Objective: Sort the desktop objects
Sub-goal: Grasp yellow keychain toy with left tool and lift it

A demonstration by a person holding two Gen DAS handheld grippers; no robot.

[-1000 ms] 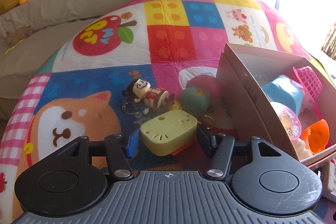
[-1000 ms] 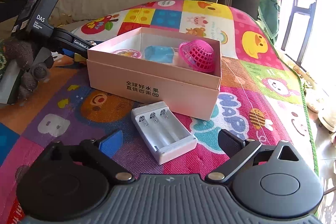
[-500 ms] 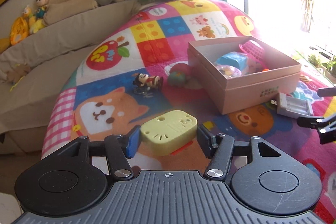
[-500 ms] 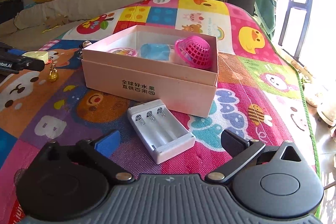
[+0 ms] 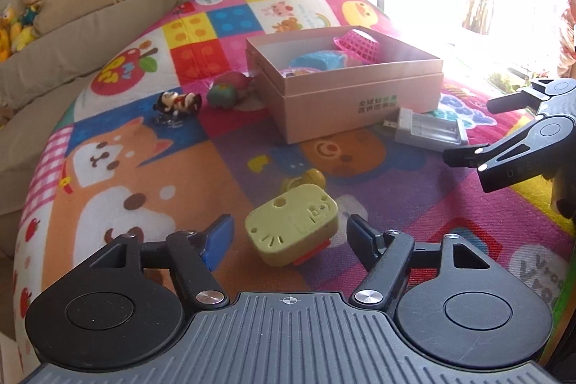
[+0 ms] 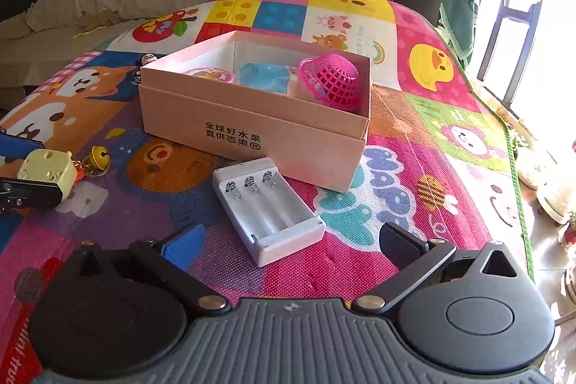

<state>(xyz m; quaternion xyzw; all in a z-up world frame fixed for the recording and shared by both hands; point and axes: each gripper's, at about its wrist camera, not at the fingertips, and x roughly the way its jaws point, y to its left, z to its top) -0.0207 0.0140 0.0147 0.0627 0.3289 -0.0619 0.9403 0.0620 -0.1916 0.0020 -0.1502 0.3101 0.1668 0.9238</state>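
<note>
Desktop objects lie scattered over the colourful cartoon play mat (image 5: 201, 175), several already in the pink cardboard box (image 5: 360, 96). The left gripper (image 5: 288, 233) is opening its fingers either side of the yellow cat-face keychain block (image 5: 293, 225); the pads stand clear of it, so it looks just released on the near mat. The right gripper (image 6: 288, 240) spreads its fingers wide, empty, around the white plastic battery charger (image 6: 268, 207). Next, I'd judge: close on the charger and carry it to the box.

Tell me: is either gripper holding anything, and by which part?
Nothing held. Left gripper jaws are opening, yellow cat-face box loose between them. Right gripper open over the battery charger.
</note>
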